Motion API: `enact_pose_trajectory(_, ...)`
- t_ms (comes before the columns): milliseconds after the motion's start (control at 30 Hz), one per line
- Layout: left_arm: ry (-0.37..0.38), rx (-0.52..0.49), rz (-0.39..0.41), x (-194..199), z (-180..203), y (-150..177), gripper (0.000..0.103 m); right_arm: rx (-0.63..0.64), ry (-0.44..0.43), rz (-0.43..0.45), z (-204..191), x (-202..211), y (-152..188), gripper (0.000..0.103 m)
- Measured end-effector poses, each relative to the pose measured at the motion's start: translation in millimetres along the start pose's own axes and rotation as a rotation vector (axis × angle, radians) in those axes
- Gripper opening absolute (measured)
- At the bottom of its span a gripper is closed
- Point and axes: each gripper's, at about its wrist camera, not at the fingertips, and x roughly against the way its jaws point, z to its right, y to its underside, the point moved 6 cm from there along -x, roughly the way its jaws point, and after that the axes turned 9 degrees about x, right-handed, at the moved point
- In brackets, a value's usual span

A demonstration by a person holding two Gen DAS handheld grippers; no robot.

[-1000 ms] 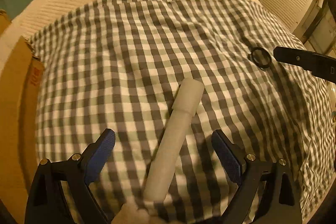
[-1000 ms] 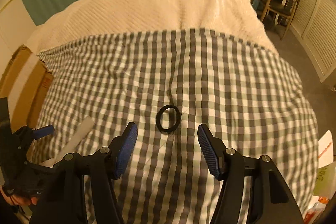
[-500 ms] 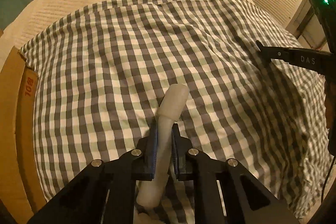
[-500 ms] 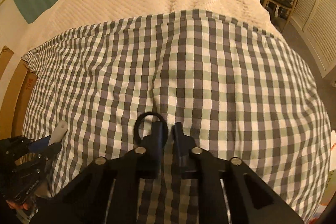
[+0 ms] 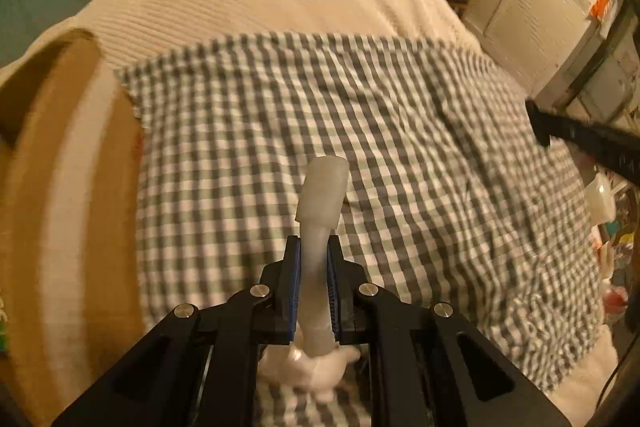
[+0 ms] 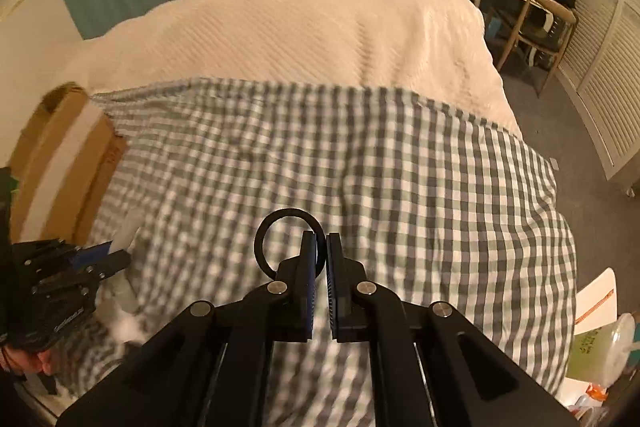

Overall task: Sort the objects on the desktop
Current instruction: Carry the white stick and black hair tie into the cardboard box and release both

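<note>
At nine o'clock of the checked cloth (image 5: 400, 131) on the bed stands a cardboard box (image 5: 52, 195), probably the sorting bin. The left claw (image 5: 313, 279) is clamped on a pale capped tube (image 5: 320, 203), cap toward twelve o'clock. The right claw (image 6: 321, 267) pinches a black ring (image 6: 276, 227), which sticks out toward ten o'clock. Both picks look done; dropping them off remains. No writing is legible through the blur.

Checked cloth (image 6: 440, 187) on white bed (image 6: 300, 27); cardboard box (image 5: 60, 187) alongside.
</note>
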Motion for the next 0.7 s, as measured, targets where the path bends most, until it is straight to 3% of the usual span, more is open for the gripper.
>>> enact_pose_trajectory(133, 0.009, 0.057, 0.052, 43, -17, -13, 0.012, 0.041, -0.018, 0.026, -33, 38, -6, 0.005)
enact_pose_trajectory(467, 0.043, 0.222, 0.308, 193, -77, -64, 0.012, 0.142, -0.046, 0.172, -143, 148, -55, 0.005)
enact_pose_trajectory(567, 0.010, 0.230, 0.349, 221, -95, -68, 0.012, 0.152, -0.068, 0.214, -180, 166, -71, 0.005)
enact_pose_trajectory(700, -0.023, 0.263, 0.342, 233, -128, -64, 0.012, 0.118, -0.133, 0.237, -222, 171, -91, 0.005)
